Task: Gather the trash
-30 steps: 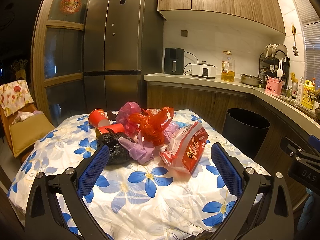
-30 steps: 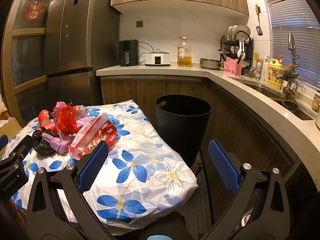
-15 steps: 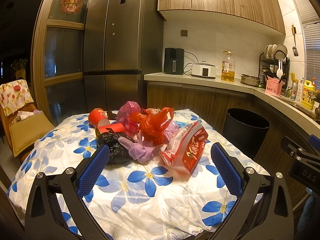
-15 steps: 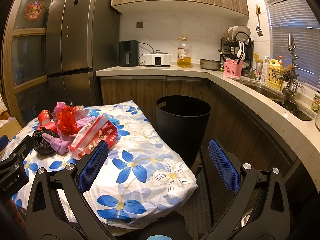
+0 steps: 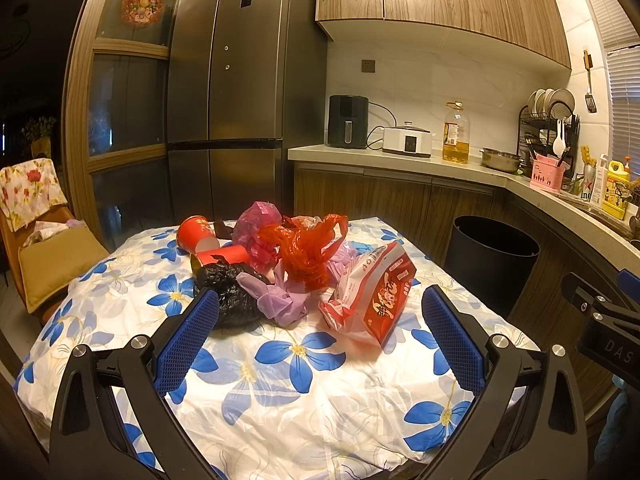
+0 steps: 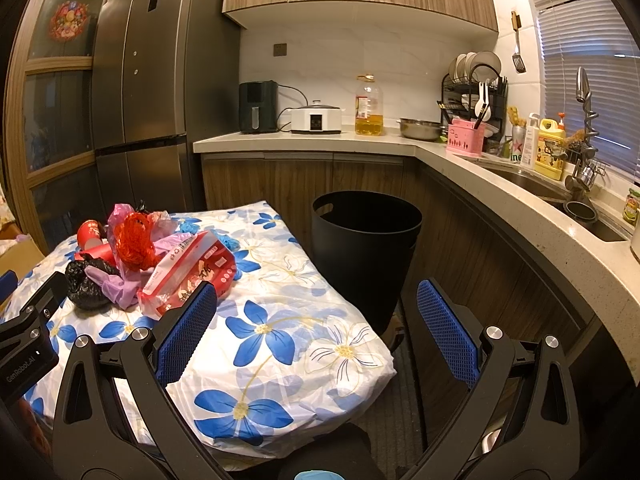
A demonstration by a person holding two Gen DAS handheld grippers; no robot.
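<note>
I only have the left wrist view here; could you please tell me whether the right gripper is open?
Observer: Yes, the right gripper is open, with nothing between its blue pads.
Operator: Thank you. What does its camera face?
Observer: Mostly the round black plastic bin, whose base stands on the floor close beside the table with the blue-flowered cloth.
Operator: Does the bin have a handle?
Observer: A cut-out slot shows just under its rim, on the left side in the right wrist view.
</note>
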